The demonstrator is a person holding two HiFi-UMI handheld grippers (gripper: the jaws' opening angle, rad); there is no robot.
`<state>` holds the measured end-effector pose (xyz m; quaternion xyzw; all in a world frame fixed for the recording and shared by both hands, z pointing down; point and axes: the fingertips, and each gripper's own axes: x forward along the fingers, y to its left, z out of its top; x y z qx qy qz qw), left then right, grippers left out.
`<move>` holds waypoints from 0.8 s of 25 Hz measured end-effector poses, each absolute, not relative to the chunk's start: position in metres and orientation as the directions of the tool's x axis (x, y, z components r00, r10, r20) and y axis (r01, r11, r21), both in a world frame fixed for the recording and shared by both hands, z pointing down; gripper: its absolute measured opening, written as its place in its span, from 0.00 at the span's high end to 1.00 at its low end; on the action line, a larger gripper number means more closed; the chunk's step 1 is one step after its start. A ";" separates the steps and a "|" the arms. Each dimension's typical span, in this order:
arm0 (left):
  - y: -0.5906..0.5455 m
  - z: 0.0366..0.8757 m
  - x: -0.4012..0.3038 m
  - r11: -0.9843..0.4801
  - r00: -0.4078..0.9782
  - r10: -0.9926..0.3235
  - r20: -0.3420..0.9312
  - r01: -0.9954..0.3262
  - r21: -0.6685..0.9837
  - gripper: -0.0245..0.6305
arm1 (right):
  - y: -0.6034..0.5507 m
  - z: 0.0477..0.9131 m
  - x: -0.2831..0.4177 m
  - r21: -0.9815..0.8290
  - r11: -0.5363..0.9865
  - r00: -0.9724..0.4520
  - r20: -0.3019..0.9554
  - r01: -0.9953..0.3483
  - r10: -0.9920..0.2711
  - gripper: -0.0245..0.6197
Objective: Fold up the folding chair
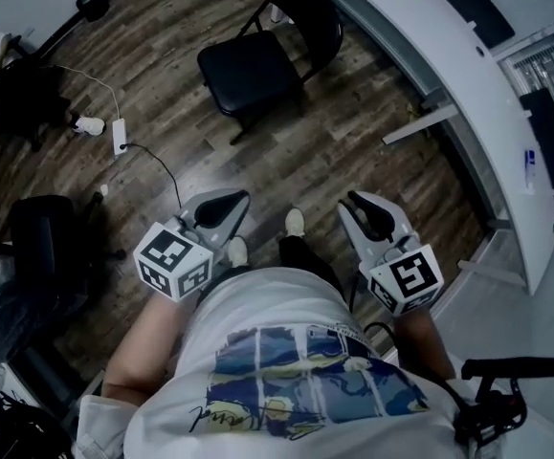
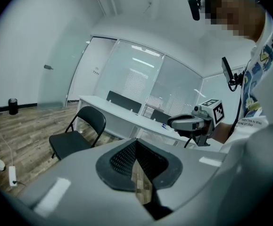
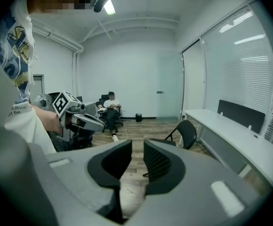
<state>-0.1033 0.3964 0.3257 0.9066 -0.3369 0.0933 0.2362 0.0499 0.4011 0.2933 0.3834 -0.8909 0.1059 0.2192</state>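
Folding chair (image 1: 257, 65): unfolded, upright on the wood floor (image 1: 353, 151), just beside the curved white counter (image 1: 420, 27). Seat level, backrest raised on the counter side, seat front turned toward the head view's lower left.

Left gripper (image 1: 224, 204): clenched, pads together, nothing between. Right gripper (image 1: 367, 208): slightly parted, only floor visible through the gap, grasping nothing. Both held low in front of the torso, either side of the shoes (image 1: 295, 222).

Key relation: chair ahead of both grippers and well apart from them, no contact. Lies up and a touch left of centre in the head view. Sits left of the jaws in the left gripper view and right of the jaws in the right gripper view, so roughly between the two lines of aim. Seat front on the left gripper's side, backrest on the right gripper's side. Neither gripper clearly nearer.

Judged step: approach, with folding not yet begun. Judged next need: close the gap, steady the backrest top with the right, tip the seat front up with the left. Left jaws to be opened first.

Elsewhere: power strip (image 1: 120, 135) with cable on the floor to the left, black office chair (image 1: 42, 237) at far left, seated person (image 3: 109, 106) by the far wall.
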 end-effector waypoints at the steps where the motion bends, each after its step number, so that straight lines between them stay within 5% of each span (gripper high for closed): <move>1: 0.387 0.323 -0.097 -0.660 0.750 -0.577 0.323 -0.662 0.356 0.96 | 0.391 0.291 0.056 -0.014 0.692 -0.617 0.464 -0.722 -0.635 0.86; 20: 0.271 0.331 -0.022 -0.471 0.553 -0.745 0.372 -0.832 0.293 0.96 | 0.251 0.309 0.164 -0.036 0.774 -0.708 0.432 -0.633 -0.559 0.83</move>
